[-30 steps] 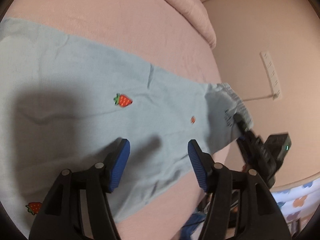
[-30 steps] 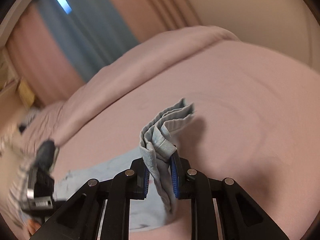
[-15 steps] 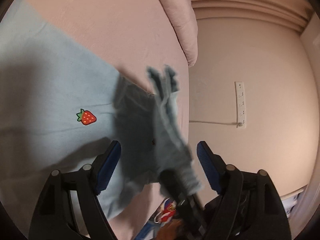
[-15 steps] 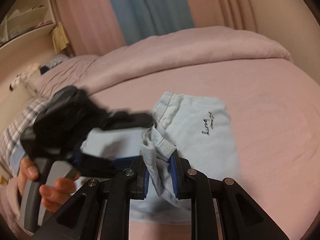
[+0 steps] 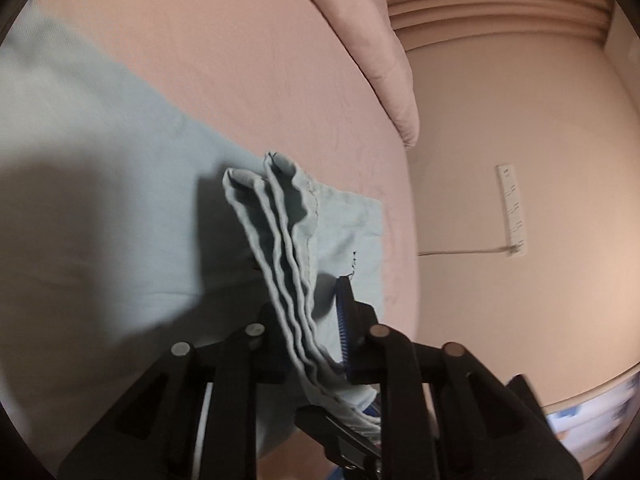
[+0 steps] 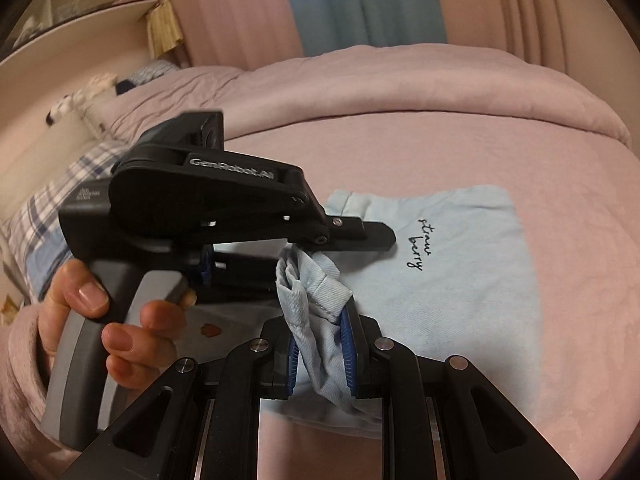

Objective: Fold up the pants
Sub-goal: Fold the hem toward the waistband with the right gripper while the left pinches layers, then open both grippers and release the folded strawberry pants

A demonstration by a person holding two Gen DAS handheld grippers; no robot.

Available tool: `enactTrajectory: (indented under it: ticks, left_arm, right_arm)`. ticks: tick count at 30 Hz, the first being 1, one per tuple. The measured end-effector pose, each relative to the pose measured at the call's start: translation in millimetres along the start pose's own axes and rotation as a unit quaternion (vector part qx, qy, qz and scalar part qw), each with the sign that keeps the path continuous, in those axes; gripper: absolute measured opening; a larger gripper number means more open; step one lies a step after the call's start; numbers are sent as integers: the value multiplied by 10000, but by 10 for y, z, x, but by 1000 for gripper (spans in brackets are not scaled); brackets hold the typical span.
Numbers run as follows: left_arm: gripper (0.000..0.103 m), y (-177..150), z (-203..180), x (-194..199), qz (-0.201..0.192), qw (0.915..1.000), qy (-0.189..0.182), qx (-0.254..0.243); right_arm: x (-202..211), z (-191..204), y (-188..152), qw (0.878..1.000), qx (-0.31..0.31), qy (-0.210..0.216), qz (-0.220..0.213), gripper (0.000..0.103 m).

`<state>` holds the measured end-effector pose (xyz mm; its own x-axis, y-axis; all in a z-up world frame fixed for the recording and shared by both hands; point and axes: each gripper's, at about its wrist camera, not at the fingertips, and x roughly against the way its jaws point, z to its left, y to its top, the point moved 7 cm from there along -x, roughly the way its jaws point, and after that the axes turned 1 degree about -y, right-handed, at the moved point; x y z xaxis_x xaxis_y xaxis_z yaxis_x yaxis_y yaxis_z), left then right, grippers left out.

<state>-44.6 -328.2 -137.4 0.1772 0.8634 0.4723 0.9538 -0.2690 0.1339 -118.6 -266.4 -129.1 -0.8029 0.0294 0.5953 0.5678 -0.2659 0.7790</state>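
Note:
Light blue pants (image 6: 460, 280) lie flat on the pink bed, with "strawberry" written on the top layer; in the left wrist view the pants (image 5: 100, 200) spread to the left. A bunched, layered cuff (image 5: 280, 240) rises from them. My left gripper (image 5: 308, 312) is closing, and the cuff runs between its blue pads, which press on it. My right gripper (image 6: 320, 344) is shut on the same bunch (image 6: 312, 288), just below the left gripper's fingers. A hand (image 6: 132, 320) holds the left gripper's handle at the left.
A rolled pink duvet (image 6: 400, 92) lies across the far side of the bed. A checked pillow (image 6: 52, 208) and shelves are at the left. Past the bed's edge stands a wall with a white power strip (image 5: 512, 208).
The right gripper carried the bunched cuff across the pants to the left gripper. The left jaws, wide open before, have drawn in around that bunch.

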Motion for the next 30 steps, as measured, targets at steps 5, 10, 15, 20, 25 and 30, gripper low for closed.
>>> enactTrajectory:
  ticks: [5, 10, 15, 20, 25, 30]
  left_arm:
    - [16, 27, 30, 178, -207, 9984, 356, -399]
    - [16, 67, 159, 317, -370, 9935, 868, -637]
    - [14, 64, 440, 345, -281, 9829, 1552, -950]
    - [23, 134, 569, 469, -419, 9762, 1866, -1020]
    - [26, 162, 436, 660, -707, 9662, 2046, -1400]
    - [26, 52, 154, 583, -709, 9615, 1917, -1835]
  right_arm:
    - [-29, 193, 1, 9997, 203, 138, 16, 21]
    - [-149, 367, -31, 9989, 271, 353, 158, 21]
    - [-373, 470, -163, 9963, 232, 589, 577, 27]
    - [-339, 472, -240, 9923, 59, 956, 786, 53]
    - [73, 194, -69, 9900, -283, 1302, 461, 53]
    - [254, -453, 194, 9947, -803, 625, 154, 53]
